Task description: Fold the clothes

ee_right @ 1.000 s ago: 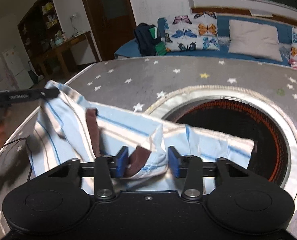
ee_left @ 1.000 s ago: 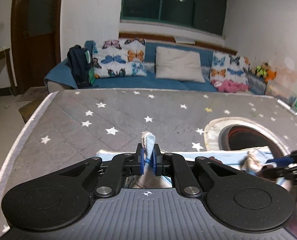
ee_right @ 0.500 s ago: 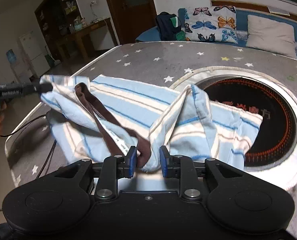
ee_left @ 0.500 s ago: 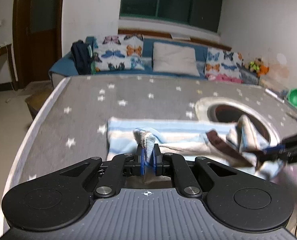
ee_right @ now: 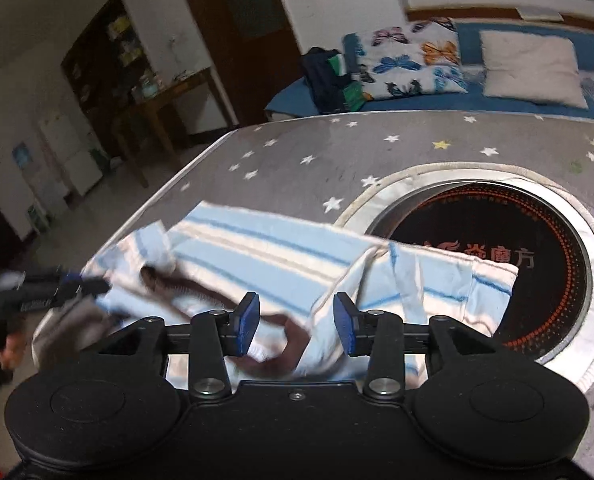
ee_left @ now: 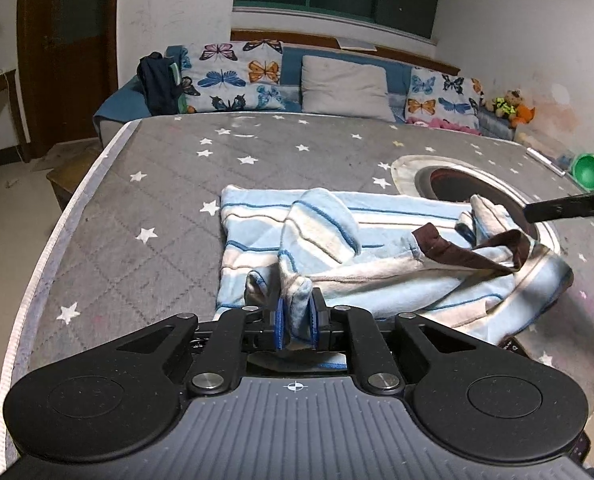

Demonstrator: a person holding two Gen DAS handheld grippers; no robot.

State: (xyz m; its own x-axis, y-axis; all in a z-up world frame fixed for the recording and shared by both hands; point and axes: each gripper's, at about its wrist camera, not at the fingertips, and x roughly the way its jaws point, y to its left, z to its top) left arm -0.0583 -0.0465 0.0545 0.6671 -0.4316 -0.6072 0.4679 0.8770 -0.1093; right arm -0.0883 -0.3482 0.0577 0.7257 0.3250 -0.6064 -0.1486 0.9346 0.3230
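A light-blue striped garment with a brown collar lies rumpled on the grey star-patterned table cover. My left gripper is shut on a pinched fold at the garment's near edge. In the right wrist view my right gripper stands open just above the garment, its blue pads wide apart, with the collar and a raised fold below them. Its dark finger reaches in from the right in the left wrist view. The left gripper shows blurred at the garment's left end.
A round dark hotplate is set into the table, and the garment's right end lies partly over it. A green bowl sits at the far right. A sofa with butterfly cushions stands behind the table. The table's left edge is close.
My right gripper has opened and let the collar end drop onto the table. The garment has come down from being held up and now lies spread out. The left gripper still holds its fold.
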